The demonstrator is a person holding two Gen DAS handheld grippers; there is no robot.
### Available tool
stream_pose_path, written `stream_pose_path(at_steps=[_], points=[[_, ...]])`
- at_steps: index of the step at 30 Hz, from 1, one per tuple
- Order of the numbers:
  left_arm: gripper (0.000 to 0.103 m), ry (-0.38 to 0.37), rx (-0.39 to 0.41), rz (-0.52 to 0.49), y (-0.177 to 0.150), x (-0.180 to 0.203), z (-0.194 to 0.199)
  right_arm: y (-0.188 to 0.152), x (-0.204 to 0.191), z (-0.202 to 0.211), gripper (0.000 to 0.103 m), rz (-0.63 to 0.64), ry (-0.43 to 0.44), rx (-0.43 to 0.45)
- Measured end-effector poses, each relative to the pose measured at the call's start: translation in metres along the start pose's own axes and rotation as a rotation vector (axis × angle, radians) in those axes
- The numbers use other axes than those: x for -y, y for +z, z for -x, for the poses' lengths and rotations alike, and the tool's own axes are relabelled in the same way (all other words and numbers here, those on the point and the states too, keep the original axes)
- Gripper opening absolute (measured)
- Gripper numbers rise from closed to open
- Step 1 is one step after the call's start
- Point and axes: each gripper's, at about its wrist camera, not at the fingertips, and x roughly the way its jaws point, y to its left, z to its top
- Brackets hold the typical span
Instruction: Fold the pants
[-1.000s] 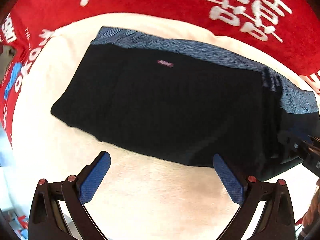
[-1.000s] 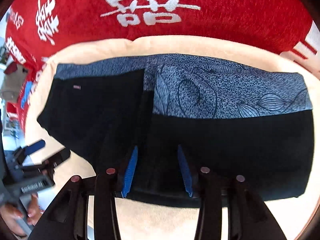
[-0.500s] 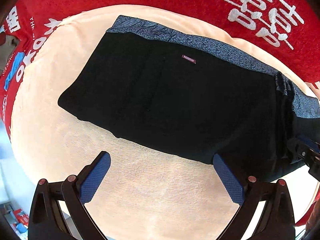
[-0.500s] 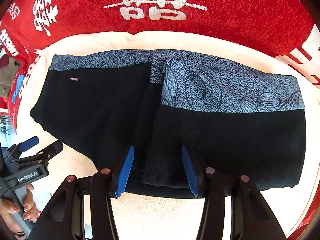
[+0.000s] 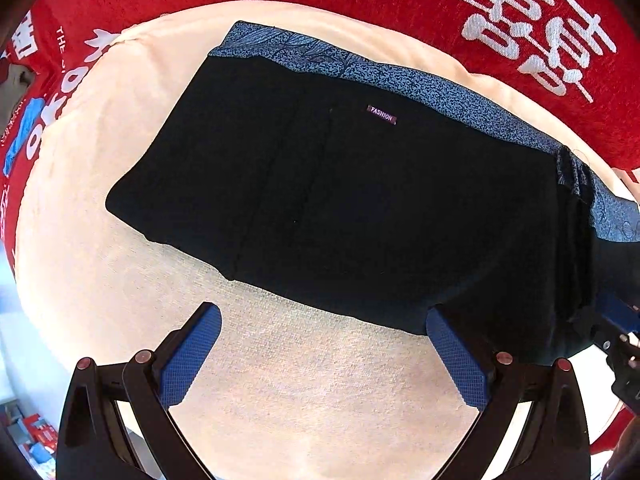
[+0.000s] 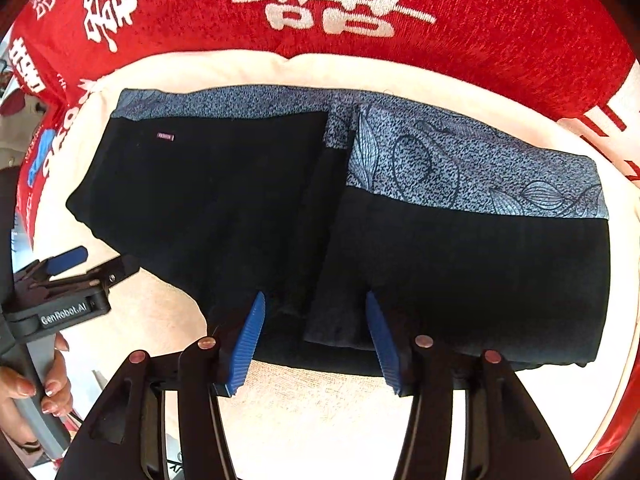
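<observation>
On the left, the left claw (image 5: 320, 354) is wide open with nothing in it. It hangs over the bare cream towel (image 5: 312, 392), just next to the near edge of the pants (image 5: 340, 200). A moment ago it was a bit higher, so it has come down closer to the cloth. A hand (image 6: 36, 384) holds its handle at the far left of the right view.

The pants are black with a blue patterned band (image 6: 460, 168) along the far edge. They lie flat on the cream towel, and the towel lies on a red cloth (image 6: 500, 20) with big white letters. A small tag (image 5: 382, 115) shows on the left part.

In the middle, a folded flap (image 6: 460, 272) lies on top of the right part of the pants. Its near corner sits between the blue pads of the right claw (image 6: 316, 340).

A second ago those pads were closer together. Now the right claw is opening, and the pads do not look like they pinch the cloth. I think this means the fold has just been laid down and let go. One more fold from the left side may come next.

No boxes or baskets are here.
</observation>
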Motion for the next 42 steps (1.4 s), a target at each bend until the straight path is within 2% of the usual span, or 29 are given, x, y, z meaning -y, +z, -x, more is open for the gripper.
stream_pose_path(at_steps=[16, 19, 22, 25, 27, 31, 36, 42], points=[[0.103, -0.043, 0.009, 0.020, 0.007, -0.019, 0.003, 0.002, -0.001, -0.006, 0.064, 0.005, 0.001, -0.004], [0.103, -0.072, 0.020, 0.029, 0.006, -0.025, 0.006, 0.001, -0.002, -0.006, 0.064, 0.004, -0.001, -0.004], [0.103, -0.209, 0.046, 0.081, 0.009, -0.045, 0.011, 0.002, -0.002, -0.005, 0.064, 0.003, 0.001, -0.005], [0.103, -0.353, 0.083, 0.231, 0.009, -0.083, 0.010, 0.002, 0.000, -0.006, 0.064, -0.005, 0.011, -0.002], [0.103, -0.411, 0.096, 0.306, 0.009, -0.106, 0.004, 0.002, 0.001, -0.006, 0.065, -0.006, 0.015, 0.000], [0.103, -0.509, 0.092, 0.376, 0.009, -0.133, -0.012, 0.001, 0.000, -0.006, 0.066, 0.001, 0.016, 0.005], [0.103, -0.625, 0.156, 0.413, 0.010, -0.144, -0.017, 0.000, 0.000, -0.006, 0.066, 0.011, 0.016, 0.016], [0.103, -0.680, 0.175, 0.461, 0.025, -0.136, -0.016, -0.001, 0.000, -0.005, 0.066, 0.004, 0.019, 0.022]])
